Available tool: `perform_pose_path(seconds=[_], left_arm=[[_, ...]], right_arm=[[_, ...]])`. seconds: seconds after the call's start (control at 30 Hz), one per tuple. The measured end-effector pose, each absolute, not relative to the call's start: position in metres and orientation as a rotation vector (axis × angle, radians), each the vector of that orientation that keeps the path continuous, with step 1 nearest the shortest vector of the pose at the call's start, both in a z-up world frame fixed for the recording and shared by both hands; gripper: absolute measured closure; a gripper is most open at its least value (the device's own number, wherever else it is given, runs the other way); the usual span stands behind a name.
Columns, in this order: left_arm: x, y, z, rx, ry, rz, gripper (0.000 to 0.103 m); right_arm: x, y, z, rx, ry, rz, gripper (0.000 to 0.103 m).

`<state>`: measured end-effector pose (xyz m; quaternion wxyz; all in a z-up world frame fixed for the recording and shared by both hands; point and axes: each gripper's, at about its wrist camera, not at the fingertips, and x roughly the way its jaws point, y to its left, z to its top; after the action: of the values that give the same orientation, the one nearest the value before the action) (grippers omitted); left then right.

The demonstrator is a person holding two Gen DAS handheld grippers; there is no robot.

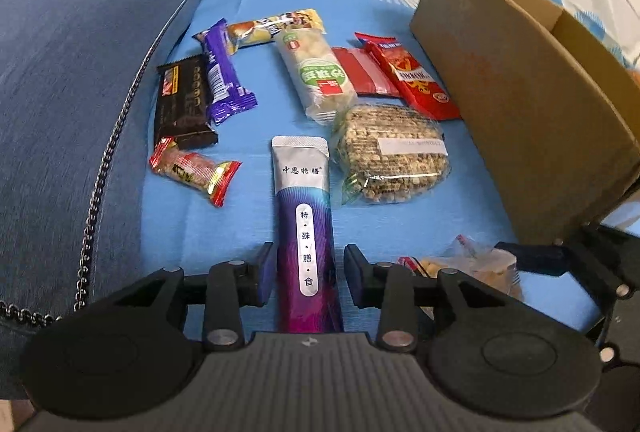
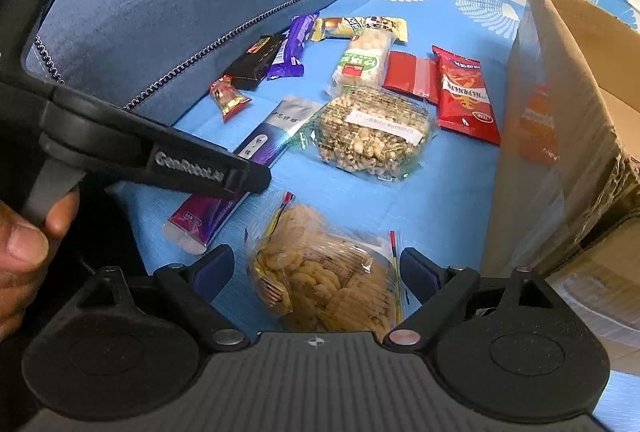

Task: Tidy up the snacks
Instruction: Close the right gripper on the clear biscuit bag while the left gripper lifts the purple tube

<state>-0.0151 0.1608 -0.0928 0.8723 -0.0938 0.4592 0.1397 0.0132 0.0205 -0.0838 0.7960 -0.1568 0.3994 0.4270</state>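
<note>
Snack packets lie scattered on a bright blue sheet (image 1: 248, 216), between a dark blue cushion (image 1: 80, 71) on the left and an open cardboard box (image 1: 520, 119) on the right. The left gripper (image 1: 310, 274) points down at a long silver and purple sachet (image 1: 306, 232) lying flat on the sheet; its fingers stand on either side of the sachet with a narrow gap on each side, so they are released rather than grasping. The right gripper (image 2: 316, 272) is spread wide around a clear bag of pale curly crisps (image 2: 324, 284), its fingers apart from the bag, holding nothing. Beyond the sachet sit a clear pack of puffed grain cakes (image 1: 390, 157), a white and green rice cracker pack (image 1: 316, 75), a red chip bag (image 1: 412, 79) and a plain red pouch (image 1: 360, 71). Near the cushion lie a black chocolate bar (image 1: 182, 103), a purple bar (image 1: 224, 71), a yellow bar (image 1: 276, 25) and a small red-ended candy (image 1: 192, 169). A person's hand (image 2: 24, 244) grips the left gripper's handle in the right wrist view.
</note>
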Motion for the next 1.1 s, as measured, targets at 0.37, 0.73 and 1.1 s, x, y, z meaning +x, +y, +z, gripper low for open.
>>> perform_pose_path(seconds=[0.37,0.73,1.1], left_arm=[[-0.012,0.153,-0.096,-0.122,0.968,0.305,0.065],[-0.015,0.154,-0.093,-0.139,0.947,0.31,0.081],[-0.029,0.158,-0.075,-0.181,0.822,0.312,0.082]], right_arm=[[0.014,0.019,-0.083,-0.333,0.857,0.913,0.016],[0.015,0.013,-0.08,-0.319,0.83,0.899,0.034],[0.01,-0.001,-0.051,-0.238,0.703,0.919,0.035]])
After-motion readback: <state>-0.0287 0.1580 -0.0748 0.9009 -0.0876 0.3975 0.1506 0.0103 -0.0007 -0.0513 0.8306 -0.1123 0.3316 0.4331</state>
